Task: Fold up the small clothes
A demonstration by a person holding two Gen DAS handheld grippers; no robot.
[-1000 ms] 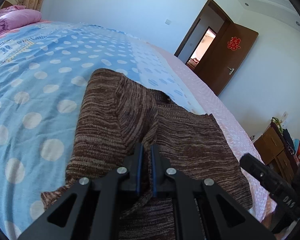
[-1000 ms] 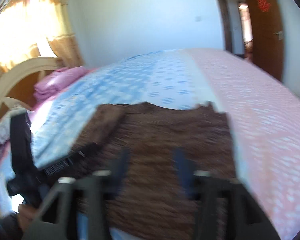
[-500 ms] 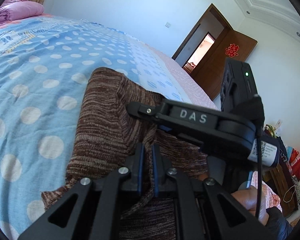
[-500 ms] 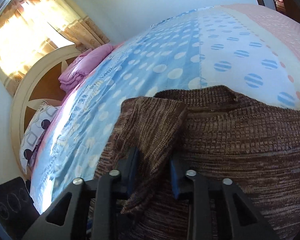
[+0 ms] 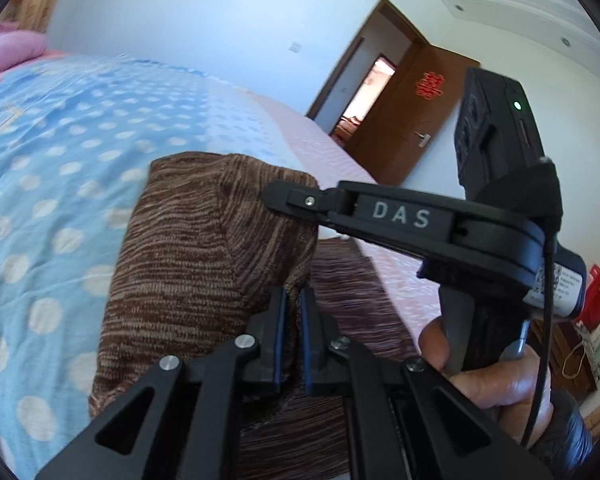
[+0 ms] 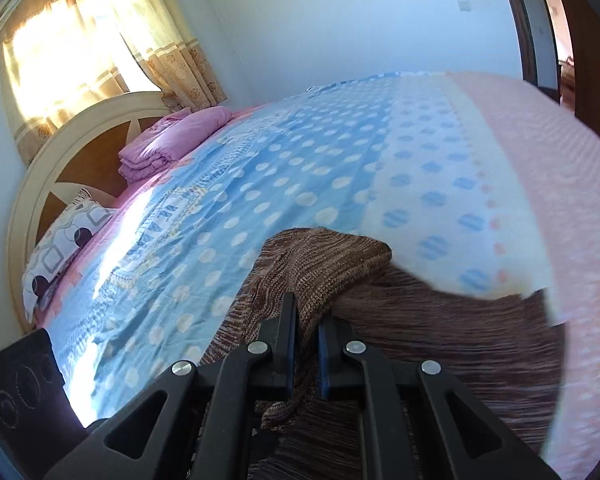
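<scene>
A brown striped knit sweater [image 5: 204,248] lies on the blue dotted bedspread [image 5: 52,168]. My left gripper [image 5: 291,312] is shut on the sweater's folded left edge and holds it raised. My right gripper [image 6: 306,320] is shut on the same raised fold of the sweater [image 6: 320,264], farther along it. In the left wrist view the right gripper's body [image 5: 420,220] reaches in from the right, its tips at the top of the fold. The rest of the sweater [image 6: 440,340] lies flat beneath.
The bed's pink part [image 6: 540,152] runs along the right. A folded purple quilt [image 6: 172,140] and a patterned pillow [image 6: 64,240] lie by the headboard [image 6: 60,152]. An open brown door [image 5: 412,112] and a cabinet with bags [image 5: 580,336] stand to the right.
My right gripper has closed on the sweater's fold. Both grippers have lifted the left side and carried it over toward the right.
</scene>
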